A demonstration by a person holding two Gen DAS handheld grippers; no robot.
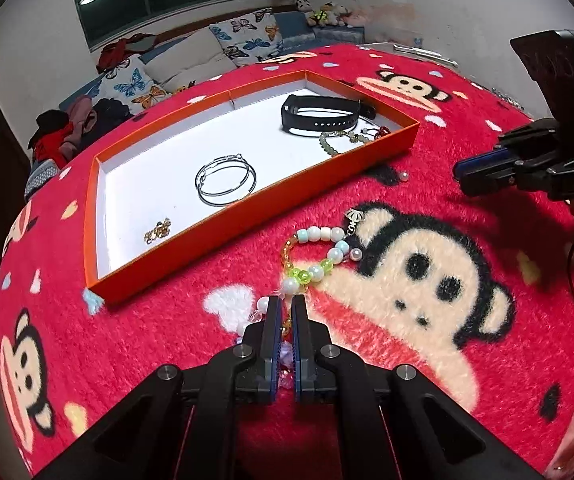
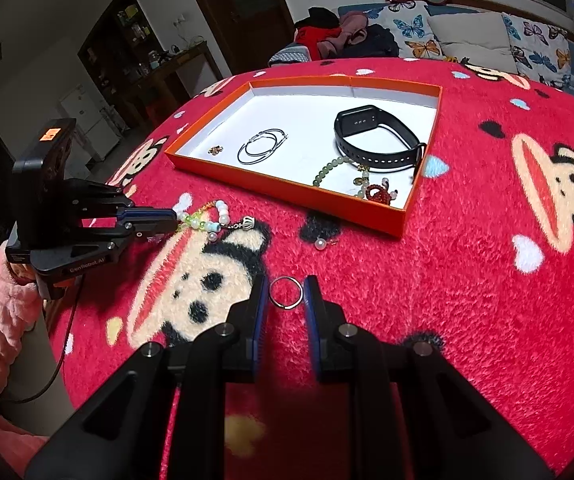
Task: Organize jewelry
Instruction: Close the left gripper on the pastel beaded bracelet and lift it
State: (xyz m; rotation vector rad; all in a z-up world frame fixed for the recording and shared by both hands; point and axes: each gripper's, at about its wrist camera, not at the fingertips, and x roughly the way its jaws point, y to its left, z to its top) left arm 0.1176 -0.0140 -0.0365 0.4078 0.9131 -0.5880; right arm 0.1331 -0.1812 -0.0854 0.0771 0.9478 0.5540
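A red fleece blanket [image 1: 427, 360] printed with cartoon monkey faces covers the surface, and an orange tray [image 1: 247, 216] with a white floor sits in the upper middle of both views, apparently the place where jewelry is being gathered. Already in it are a black watch band [image 1: 319, 118], a pair of silver hoop earrings [image 1: 226, 180], a green bead bracelet [image 2: 329, 170], a small red beaded piece [image 2: 379, 193] and a small gold earring [image 1: 158, 230] near the tray's lower left corner. At the bottom centre of the left view, the left gripper [image 1: 285, 308] has its fingers pinched together on one end of a multicoloured bead bracelet [image 1: 319, 252], whose loop lies on the blanket just outside the tray, likely ready to be lifted in. At the bottom centre of the right view, the right gripper [image 2: 285, 290] has its fingers spread apart on either side of a small silver ring [image 2: 285, 293], not yet squeezing it. A loose pearl earring [image 2: 321, 243] waits on the blanket between ring and tray. Readable writing: "GenRobot.AI" on the left gripper body at the left edge of the right view, and "DAS" on the right gripper body at the right edge of the left view.
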